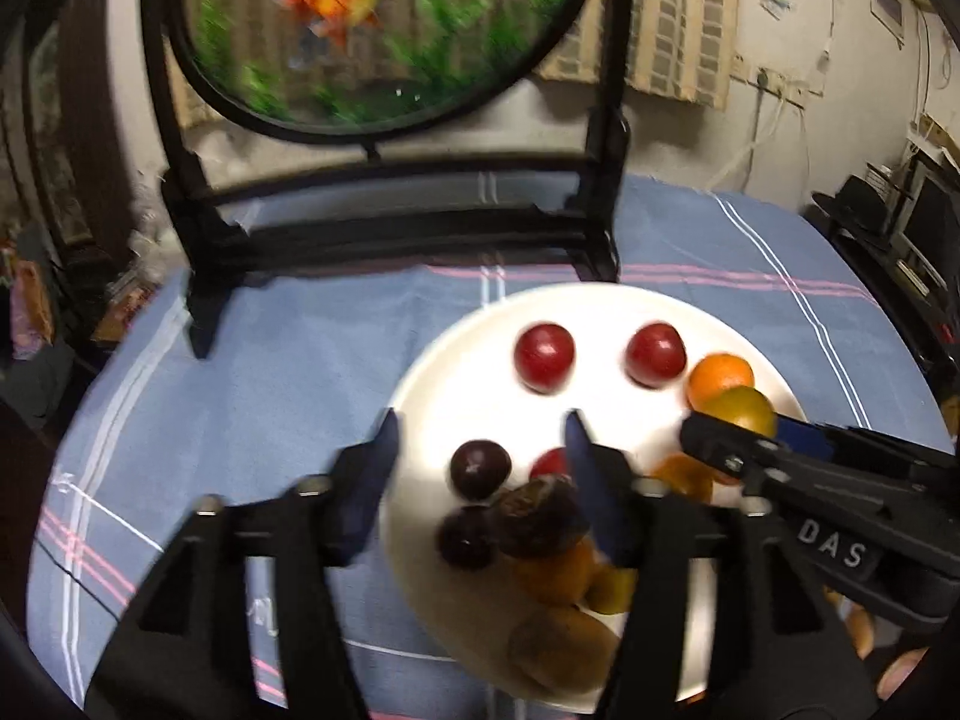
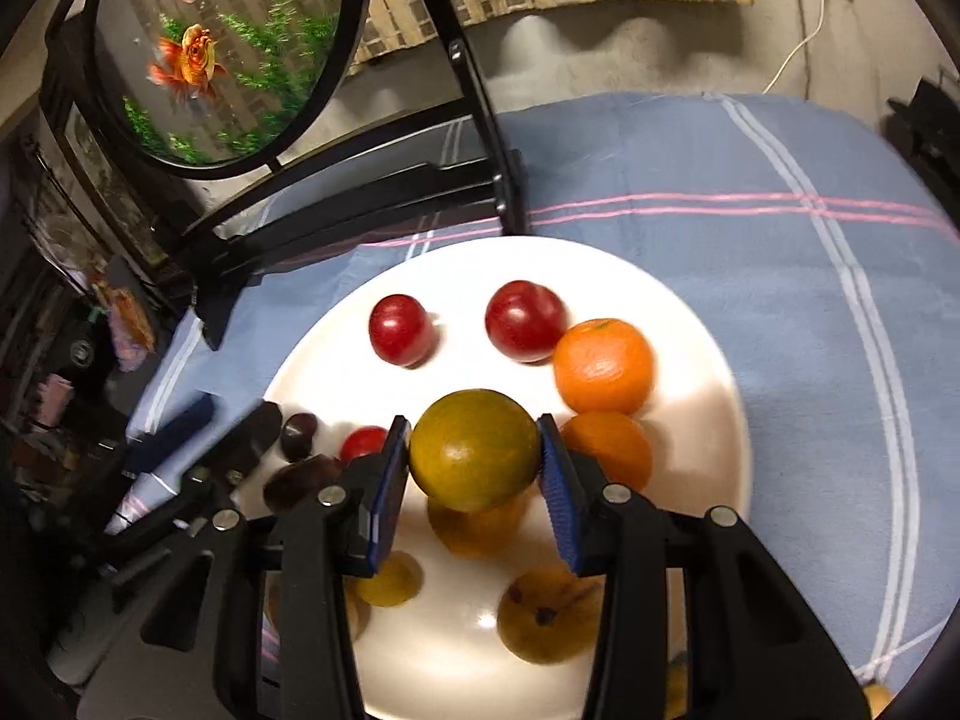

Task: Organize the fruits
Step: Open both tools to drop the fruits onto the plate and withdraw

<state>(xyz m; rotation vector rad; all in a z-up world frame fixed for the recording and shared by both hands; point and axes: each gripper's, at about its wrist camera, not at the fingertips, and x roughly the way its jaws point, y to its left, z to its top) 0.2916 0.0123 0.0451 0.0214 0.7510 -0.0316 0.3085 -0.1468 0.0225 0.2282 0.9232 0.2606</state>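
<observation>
A white plate on the blue cloth holds two red plums, two oranges, dark plums, a small red fruit and brownish-yellow fruits. My right gripper is shut on a green-orange citrus, held just above the plate; it also shows in the left wrist view. My left gripper is open and empty over the plate's left side, above the dark plums.
A round goldfish picture in a black stand stands on the cloth just behind the plate. The table edge with clutter lies to the left. Blue checked cloth stretches to the right of the plate.
</observation>
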